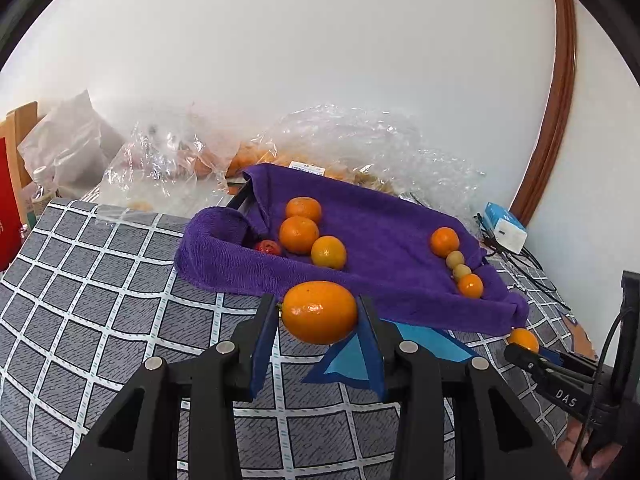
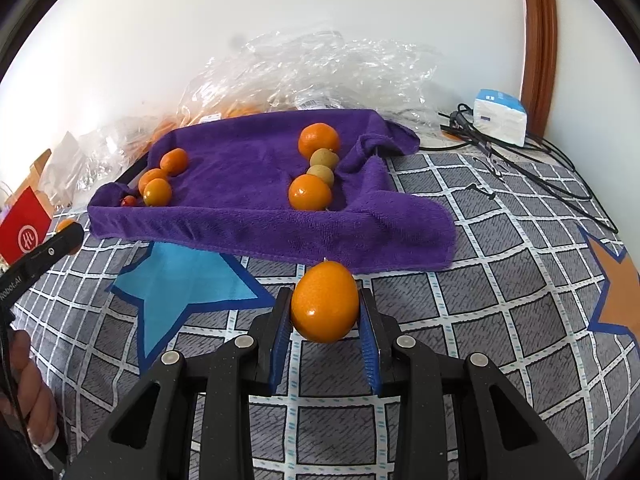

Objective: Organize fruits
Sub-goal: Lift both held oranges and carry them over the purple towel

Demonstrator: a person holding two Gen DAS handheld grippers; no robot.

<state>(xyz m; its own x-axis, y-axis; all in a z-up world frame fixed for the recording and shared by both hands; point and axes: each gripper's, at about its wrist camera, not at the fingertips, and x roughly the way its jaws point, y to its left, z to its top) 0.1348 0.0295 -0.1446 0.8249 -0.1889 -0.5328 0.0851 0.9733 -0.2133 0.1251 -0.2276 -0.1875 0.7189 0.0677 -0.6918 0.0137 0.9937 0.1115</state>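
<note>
You had each hand-held gripper clamped on fruit, left (image 1: 318, 312) on one orange (image 1: 319, 312), right (image 2: 325, 308) on another orange (image 2: 325, 302), before the purple towel (image 2: 248, 160)

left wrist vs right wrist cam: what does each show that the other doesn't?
Left wrist only: the left gripper with jaws clamped on an orange.
Right wrist only: the orange star printed on the tablecloth, and a hand.
Both: the purple towel with two rows of fruit, the plastic bags, the blue star.
</note>
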